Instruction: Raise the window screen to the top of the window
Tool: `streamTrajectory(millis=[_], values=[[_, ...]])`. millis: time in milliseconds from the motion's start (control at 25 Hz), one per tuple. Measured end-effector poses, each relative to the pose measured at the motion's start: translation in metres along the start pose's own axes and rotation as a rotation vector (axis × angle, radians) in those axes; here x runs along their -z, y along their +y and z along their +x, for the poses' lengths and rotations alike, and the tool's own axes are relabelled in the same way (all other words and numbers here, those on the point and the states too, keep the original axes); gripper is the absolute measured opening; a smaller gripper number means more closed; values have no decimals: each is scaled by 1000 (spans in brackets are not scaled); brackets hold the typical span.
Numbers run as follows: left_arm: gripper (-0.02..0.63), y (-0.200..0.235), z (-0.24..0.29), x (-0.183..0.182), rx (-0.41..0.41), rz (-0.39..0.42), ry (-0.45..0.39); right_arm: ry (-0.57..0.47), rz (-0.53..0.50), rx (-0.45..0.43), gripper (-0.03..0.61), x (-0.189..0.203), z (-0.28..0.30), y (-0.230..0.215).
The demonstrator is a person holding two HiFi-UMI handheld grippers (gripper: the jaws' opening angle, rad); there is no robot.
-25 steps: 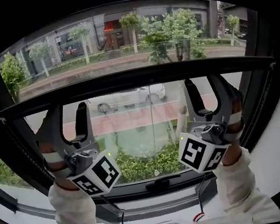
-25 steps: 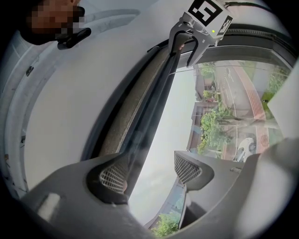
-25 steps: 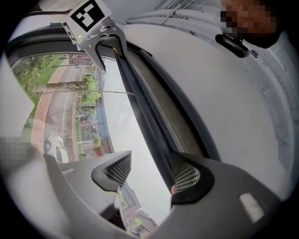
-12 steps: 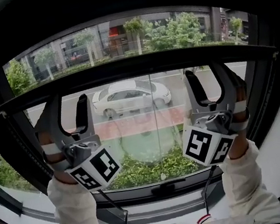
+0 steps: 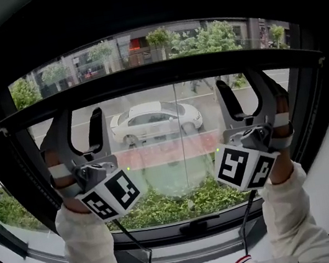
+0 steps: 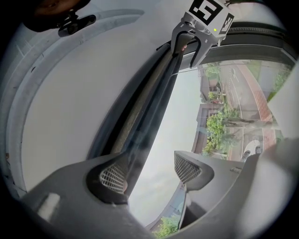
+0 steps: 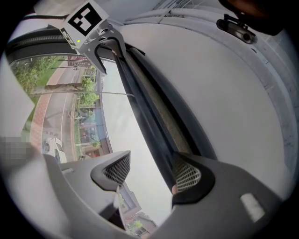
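The left gripper (image 5: 81,124) and right gripper (image 5: 246,89) are held with jaws apart, nothing clenched. The screen's bottom bar (image 5: 154,75) lies between each pair, high in the window frame (image 5: 131,15). Were one side pushed faster, the bar could be skewed and jammed, or slipped from the unclamped jaws.

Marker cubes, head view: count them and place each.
2. One marker cube rides on the left gripper, lower left; the other on the right gripper, lower right. None looks hidden.
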State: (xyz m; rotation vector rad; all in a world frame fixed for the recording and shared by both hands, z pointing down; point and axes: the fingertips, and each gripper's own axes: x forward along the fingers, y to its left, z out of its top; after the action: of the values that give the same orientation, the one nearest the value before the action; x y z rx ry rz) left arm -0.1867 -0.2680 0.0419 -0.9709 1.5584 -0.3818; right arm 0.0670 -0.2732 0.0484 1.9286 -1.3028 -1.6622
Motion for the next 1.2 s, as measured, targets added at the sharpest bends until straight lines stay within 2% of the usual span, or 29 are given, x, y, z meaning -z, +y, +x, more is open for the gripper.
streamTrajectory(millis=[200,480,840,1200], values=[[310,10,11,-4,-20,9,-1,-3,5,12,272,-4,10,-10],[310,46,39,-17,-31,11,6,-21,12,11,273,-20,37,-46],[310,48,44,-15,-34,7,3,-20,-31,37,276,-20,43,-45],[310,50,46,-12,-31,13,7,-25,-23,26,278,-24,46,-44]])
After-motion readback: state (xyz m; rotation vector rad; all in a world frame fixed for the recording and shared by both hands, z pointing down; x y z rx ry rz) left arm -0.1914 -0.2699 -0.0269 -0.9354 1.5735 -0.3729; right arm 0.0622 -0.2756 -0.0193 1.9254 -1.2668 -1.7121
